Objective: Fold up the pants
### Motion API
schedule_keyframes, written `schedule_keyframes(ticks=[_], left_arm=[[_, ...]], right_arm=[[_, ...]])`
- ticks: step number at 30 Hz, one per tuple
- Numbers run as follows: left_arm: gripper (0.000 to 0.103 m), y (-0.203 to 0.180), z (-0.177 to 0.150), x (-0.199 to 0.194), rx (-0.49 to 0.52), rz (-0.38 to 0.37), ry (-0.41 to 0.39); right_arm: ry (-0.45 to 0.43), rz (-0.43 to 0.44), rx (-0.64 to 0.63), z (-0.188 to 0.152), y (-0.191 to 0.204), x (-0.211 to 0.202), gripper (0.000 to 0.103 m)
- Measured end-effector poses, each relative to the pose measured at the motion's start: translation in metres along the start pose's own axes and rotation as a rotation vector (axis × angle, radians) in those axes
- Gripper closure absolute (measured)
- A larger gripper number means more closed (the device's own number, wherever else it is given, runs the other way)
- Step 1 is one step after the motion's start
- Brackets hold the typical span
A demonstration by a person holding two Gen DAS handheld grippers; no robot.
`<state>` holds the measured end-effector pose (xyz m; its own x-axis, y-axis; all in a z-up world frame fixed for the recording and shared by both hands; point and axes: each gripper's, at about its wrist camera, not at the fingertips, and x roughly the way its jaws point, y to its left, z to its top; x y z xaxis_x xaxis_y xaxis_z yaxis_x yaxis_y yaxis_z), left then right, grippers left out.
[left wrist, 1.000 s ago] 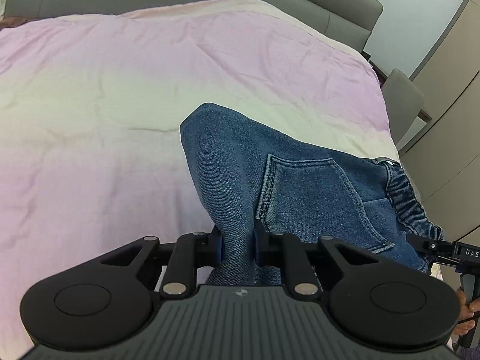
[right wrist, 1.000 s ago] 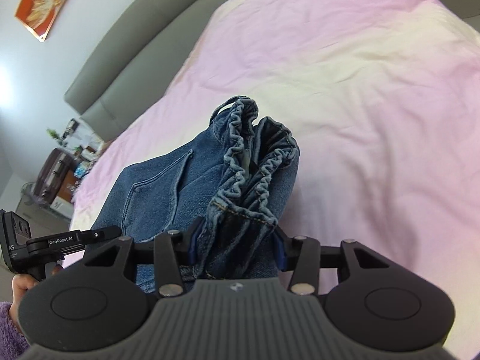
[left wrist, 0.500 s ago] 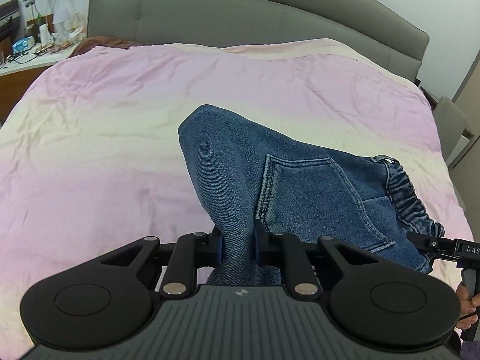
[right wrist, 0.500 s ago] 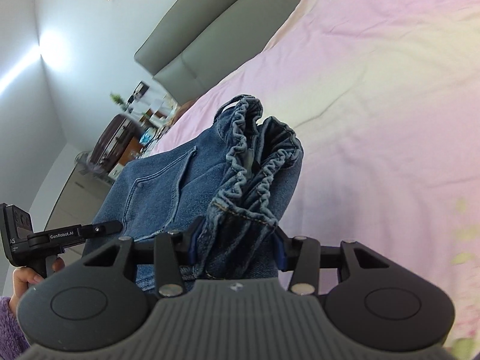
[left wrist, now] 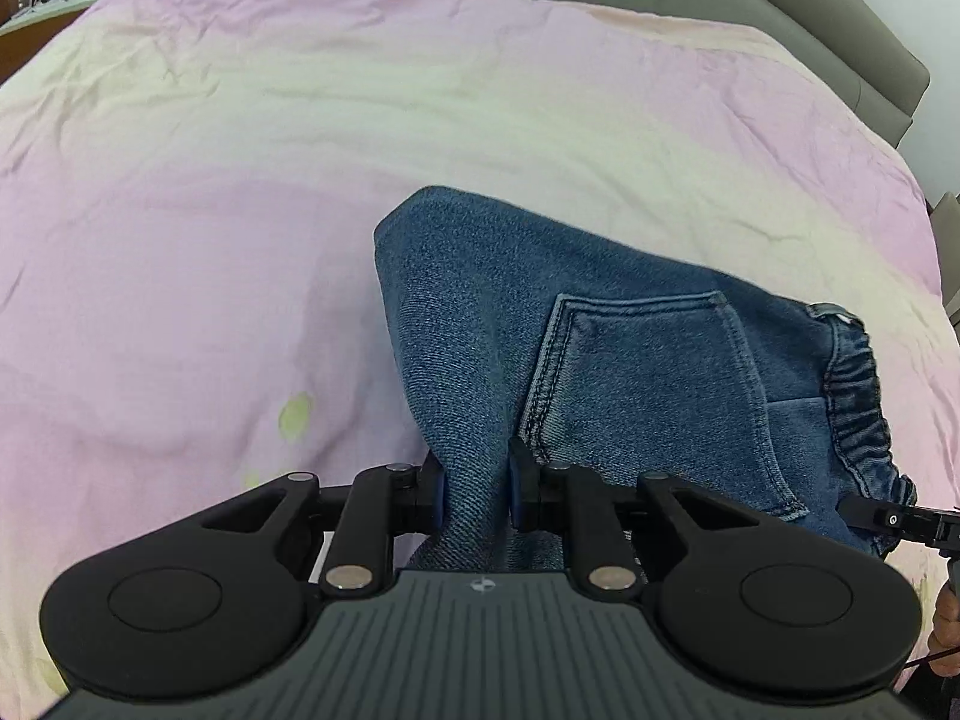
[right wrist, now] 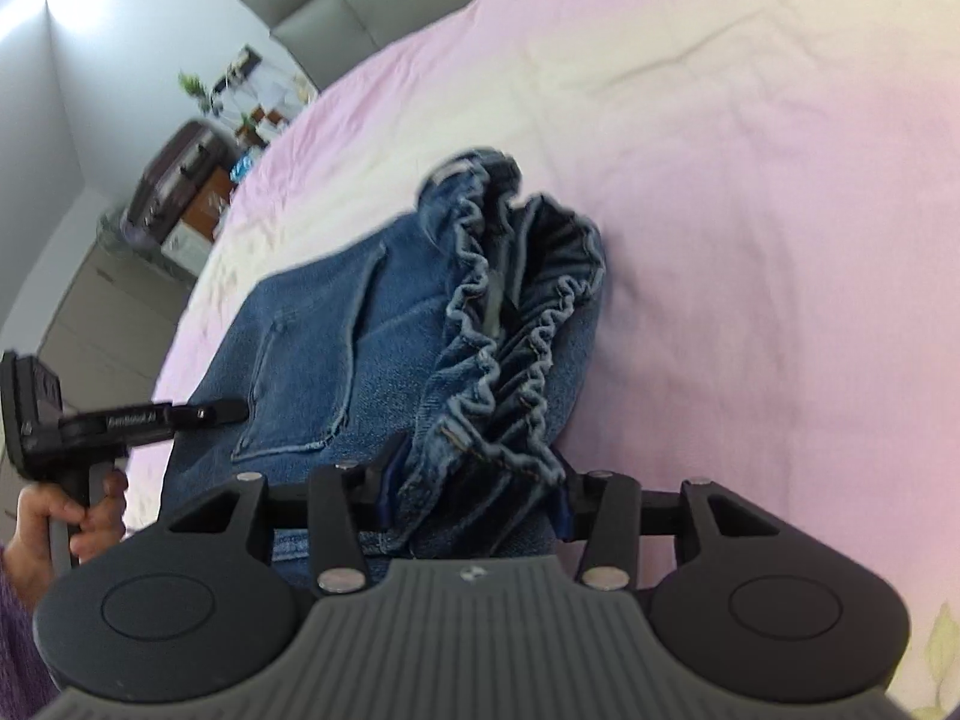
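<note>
Blue denim pants (left wrist: pixel 630 372) hang folded between both grippers, low over a pink and cream bed cover (left wrist: pixel 240 210). My left gripper (left wrist: pixel 476 483) has a fold of the seat end between its blue pads; its jaws are opening, though the cloth still fills the gap. A back pocket (left wrist: pixel 642 360) faces up. My right gripper (right wrist: pixel 474 498) holds the bunched elastic waistband (right wrist: pixel 510 324); its jaws are opening slightly and the pads still press the denim. In the right wrist view the pants (right wrist: pixel 336 348) stretch left towards the left gripper (right wrist: pixel 120 420), which a hand (right wrist: pixel 60 516) holds.
A grey padded headboard (left wrist: pixel 780 12) runs along the bed's far side, and the same headboard (right wrist: pixel 324 6) shows in the right wrist view. A bedside cabinet with a dark bag and clutter (right wrist: pixel 198 180) stands beyond the bed's left edge. The bed cover (right wrist: pixel 750 180) spreads wide on the right.
Both grippers have swept across and sunk towards the bed with the pants held between them. The bed cover fills more of both views now.
</note>
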<state>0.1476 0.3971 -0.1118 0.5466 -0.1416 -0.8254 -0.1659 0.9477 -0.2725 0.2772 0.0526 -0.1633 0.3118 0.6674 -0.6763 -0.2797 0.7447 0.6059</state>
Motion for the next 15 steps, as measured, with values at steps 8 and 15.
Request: schedule_keyframes(ticks=[8,15], left_arm=[[0.057,0.007,0.011,-0.009,0.023,0.008,0.01],[0.069,0.006,0.04,-0.027,0.013,0.023,-0.16]], right_arm=[[-0.002,-0.085,-0.129,0.014,0.015,-0.004,0.031],[-0.07,-0.168,-0.311,0.07,0.05,-0.014,0.06]])
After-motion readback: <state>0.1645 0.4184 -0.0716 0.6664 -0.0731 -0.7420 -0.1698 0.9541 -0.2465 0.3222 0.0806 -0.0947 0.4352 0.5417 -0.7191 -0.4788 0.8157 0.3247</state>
